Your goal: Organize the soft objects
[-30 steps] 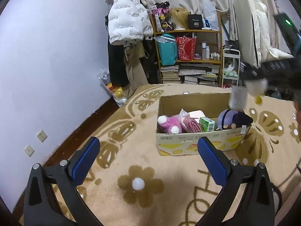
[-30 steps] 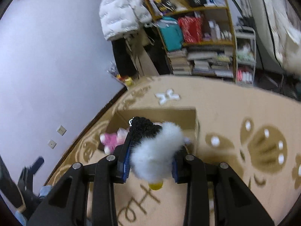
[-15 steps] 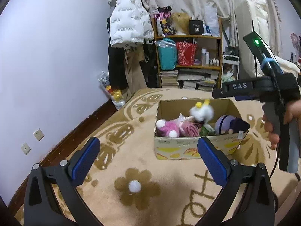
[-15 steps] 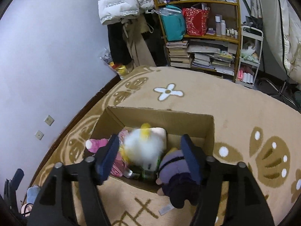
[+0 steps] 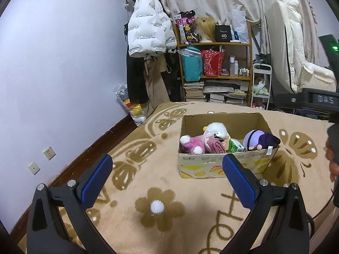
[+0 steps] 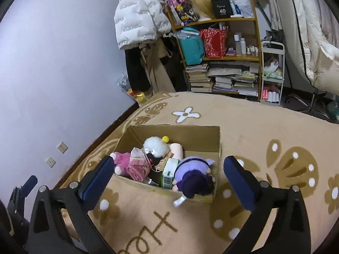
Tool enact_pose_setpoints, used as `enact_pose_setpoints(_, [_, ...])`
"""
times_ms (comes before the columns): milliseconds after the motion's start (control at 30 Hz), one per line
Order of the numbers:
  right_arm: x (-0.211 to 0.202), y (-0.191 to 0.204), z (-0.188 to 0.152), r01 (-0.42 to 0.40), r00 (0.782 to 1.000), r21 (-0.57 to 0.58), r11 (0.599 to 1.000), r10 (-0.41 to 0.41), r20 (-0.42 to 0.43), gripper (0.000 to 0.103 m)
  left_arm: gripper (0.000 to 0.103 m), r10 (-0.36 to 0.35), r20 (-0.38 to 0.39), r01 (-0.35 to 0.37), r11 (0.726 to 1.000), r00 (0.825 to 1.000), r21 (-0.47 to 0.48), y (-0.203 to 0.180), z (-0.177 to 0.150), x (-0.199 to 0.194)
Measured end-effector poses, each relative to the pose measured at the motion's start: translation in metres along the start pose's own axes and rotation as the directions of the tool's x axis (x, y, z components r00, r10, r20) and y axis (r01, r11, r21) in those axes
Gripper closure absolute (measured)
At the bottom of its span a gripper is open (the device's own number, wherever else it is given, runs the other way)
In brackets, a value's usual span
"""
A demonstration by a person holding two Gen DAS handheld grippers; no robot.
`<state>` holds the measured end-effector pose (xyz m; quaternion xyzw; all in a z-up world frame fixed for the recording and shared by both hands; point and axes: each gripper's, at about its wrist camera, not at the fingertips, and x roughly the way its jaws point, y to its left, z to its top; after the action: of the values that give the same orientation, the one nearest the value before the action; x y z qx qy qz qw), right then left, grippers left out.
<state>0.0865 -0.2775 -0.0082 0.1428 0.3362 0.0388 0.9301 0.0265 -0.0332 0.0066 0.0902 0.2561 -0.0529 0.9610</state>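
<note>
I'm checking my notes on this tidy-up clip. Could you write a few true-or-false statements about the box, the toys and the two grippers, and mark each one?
1. The fluffy white toy lies inside the cardboard box. True.
2. The right gripper is clamped on the white toy. False: nothing is between its jaws, which are opening.
3. The purple plush hangs over the box's near wall. True.
4. The box stands on a bare wooden floor. False: it stands on the tan patterned rug.
5. The left gripper holds a pink toy. False: it is open and empty; the pink plush is in the box.
</note>
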Motion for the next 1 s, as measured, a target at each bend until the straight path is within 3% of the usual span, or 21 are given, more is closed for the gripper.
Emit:
enact_pose_setpoints(300, [-0.036,-0.009,-0.023,-0.002,0.998,-0.007,1.000,0.003,0.057,0.000,0.000,0.017,0.034,-0.017,1.000,0.999,0.013,0.000,-0.002,-0.010])
enact_pose_setpoints(433, [-0.044,-0.016,-0.036,-0.014,0.997,0.017,1.000,0.013,0.072,0.000,0.000,0.017,0.015,-0.017,1.000,1.000,0.012,0.001,-0.006,-0.005])
enact_pose_setpoints(600, [-0.063,-0.014,-0.052,0.021,0.986,-0.022,1.000,-0.017,0.167,0.000,0.000,0.053,0.035,-0.054,0.998,0.998,0.032,-0.002,-0.007,-0.005])
enact_pose_setpoints(1000, [-0.074,-0.021,-0.080,0.062,0.978,-0.027,0.998,-0.055,0.203,0.000,0.000,0.065,0.023,-0.066,0.998,0.998,0.015,0.002,-0.012,-0.007])
